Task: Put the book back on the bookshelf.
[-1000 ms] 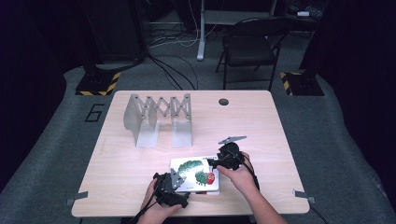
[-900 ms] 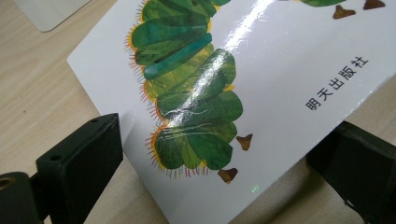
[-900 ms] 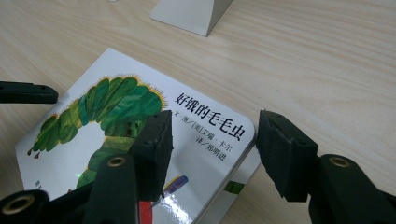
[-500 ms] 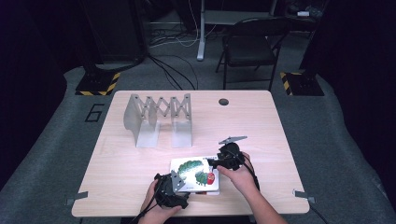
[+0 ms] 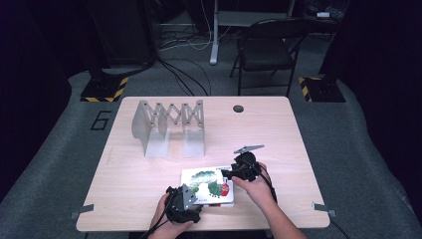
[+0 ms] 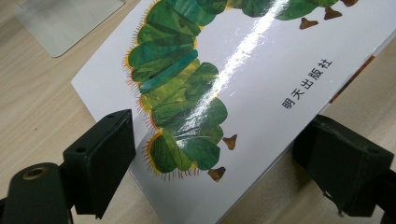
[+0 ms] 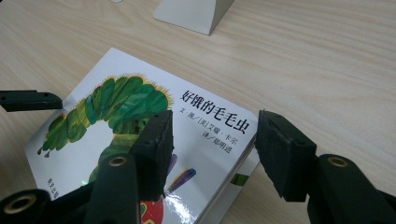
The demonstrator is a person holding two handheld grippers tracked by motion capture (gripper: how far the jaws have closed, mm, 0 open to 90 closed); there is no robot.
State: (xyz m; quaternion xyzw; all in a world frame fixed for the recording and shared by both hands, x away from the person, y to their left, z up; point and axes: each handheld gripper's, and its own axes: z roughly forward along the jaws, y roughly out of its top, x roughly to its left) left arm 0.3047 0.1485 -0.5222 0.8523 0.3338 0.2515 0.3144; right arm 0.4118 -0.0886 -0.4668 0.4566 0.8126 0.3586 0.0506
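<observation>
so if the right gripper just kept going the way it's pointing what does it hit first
Most likely the caterpillar picture book itself: the right gripper straddles the book's near corner, with one of its fingers over the cover and the other off the edge. Beyond the book lies bare table, though depth is hard to judge.

Right claw (image 7: 212, 154) astride corner of book (image 7: 140, 140), one jaw over cover, other off its edge, apart. Book flat on counter (image 7: 327, 60). Rack foot (image 7: 191, 11) beyond. Left claw tip (image 7: 28, 100) at book's far edge.
</observation>
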